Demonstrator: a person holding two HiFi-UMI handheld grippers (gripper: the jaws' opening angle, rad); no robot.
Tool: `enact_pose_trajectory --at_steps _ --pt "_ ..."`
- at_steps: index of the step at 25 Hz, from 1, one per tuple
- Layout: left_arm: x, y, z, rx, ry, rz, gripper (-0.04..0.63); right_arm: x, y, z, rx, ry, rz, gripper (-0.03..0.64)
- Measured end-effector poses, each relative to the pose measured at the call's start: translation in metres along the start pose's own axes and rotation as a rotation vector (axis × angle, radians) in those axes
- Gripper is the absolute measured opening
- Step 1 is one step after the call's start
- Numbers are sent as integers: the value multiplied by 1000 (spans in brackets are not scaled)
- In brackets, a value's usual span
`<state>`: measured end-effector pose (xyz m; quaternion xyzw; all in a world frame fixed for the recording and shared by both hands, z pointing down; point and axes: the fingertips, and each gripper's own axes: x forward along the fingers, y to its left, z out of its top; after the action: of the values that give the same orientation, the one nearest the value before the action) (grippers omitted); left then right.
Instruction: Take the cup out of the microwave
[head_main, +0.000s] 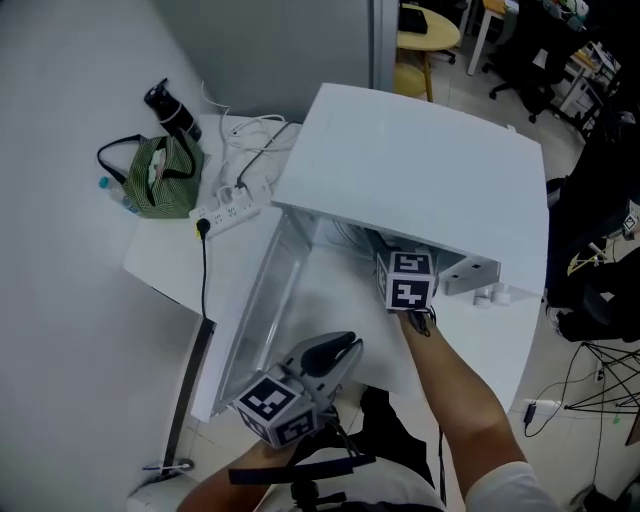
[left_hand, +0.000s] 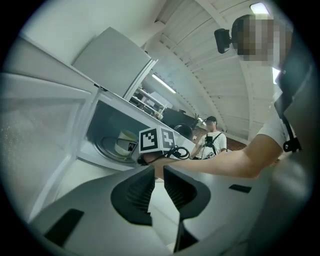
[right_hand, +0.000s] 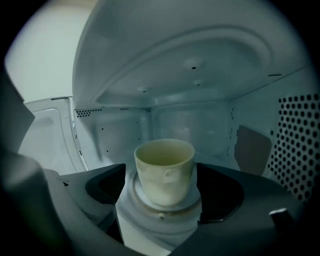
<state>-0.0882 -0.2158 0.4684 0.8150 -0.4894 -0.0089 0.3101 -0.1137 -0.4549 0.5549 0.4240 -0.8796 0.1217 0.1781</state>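
Observation:
The white microwave (head_main: 420, 180) stands on a white table with its door (head_main: 265, 310) swung open to the left. Inside it, a pale cream cup (right_hand: 165, 167) sits upright on a white turntable plate (right_hand: 162, 210). My right gripper (right_hand: 160, 172) reaches into the cavity, open wide with the cup between its jaws; a gap shows at the left jaw. From the head view only its marker cube (head_main: 408, 280) shows at the cavity mouth. My left gripper (left_hand: 158, 170) hangs in front of the door, jaws nearly together with nothing between them, and from it the cup (left_hand: 125, 142) is in sight.
A power strip (head_main: 232, 208) with cables, a green striped bag (head_main: 160, 175) and a black bottle (head_main: 172, 110) lie on the table left of the microwave. Dark stand legs (head_main: 600, 370) are on the floor at right. Another person (left_hand: 215, 137) stands far behind.

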Motion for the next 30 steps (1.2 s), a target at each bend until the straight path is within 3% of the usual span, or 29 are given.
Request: enact_pose_trajectory --at_steps 11,30 --pt "7 17 0 -21 21 16 61 47 -12 -15 -99 -31 20 439" --pt "-9 7 -9 -29 26 7 61 -20 19 7 -127 -52 80 446"
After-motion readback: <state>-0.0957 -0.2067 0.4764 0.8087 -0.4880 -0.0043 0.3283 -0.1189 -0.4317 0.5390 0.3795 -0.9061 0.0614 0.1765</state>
